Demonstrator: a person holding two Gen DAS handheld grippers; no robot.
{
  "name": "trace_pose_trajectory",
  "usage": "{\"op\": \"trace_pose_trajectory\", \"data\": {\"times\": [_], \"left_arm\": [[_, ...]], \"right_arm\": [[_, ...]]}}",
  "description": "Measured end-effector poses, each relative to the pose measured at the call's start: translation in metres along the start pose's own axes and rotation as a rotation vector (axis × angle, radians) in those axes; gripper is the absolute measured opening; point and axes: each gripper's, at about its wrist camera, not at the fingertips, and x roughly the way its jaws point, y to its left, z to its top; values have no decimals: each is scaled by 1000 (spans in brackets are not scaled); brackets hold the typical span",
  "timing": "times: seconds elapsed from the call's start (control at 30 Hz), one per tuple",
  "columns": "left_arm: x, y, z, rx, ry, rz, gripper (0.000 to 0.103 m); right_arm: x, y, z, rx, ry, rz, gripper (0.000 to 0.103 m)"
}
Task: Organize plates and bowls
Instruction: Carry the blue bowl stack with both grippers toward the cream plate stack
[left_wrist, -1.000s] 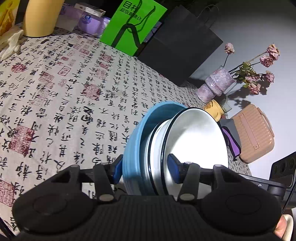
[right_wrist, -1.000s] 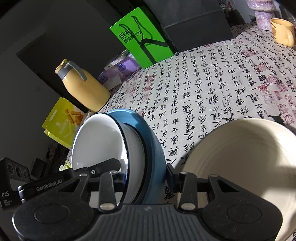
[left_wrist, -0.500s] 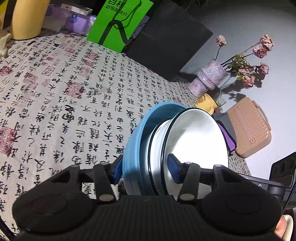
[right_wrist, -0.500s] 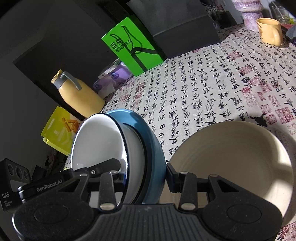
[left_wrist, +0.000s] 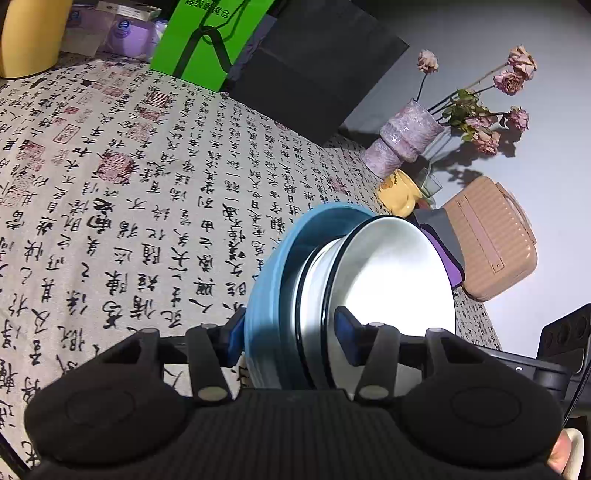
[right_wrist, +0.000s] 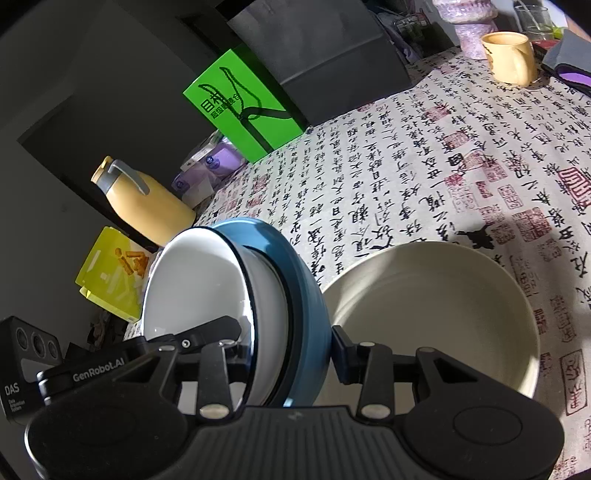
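Calligraphy-print cloth covers the table, with a green bag, a vase and a yellow mug along its far edge. I have the left gripper and the right gripper both clamped on opposite rims of one nested stack: white bowls sitting in a blue plate, held off the table. A cream bowl sits alone on the cloth just beside the stack. I judge the stacking mostly done; joining the stack and the cream bowl remains.
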Motion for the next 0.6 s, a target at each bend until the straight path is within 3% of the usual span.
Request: {"op": "trace_pose_trajectory", "data": {"times": [0.6], "left_arm": [[21, -27, -7, 24, 42, -24, 50]], "right_arm": [[-21, -27, 0, 39, -25, -27, 38]]}}
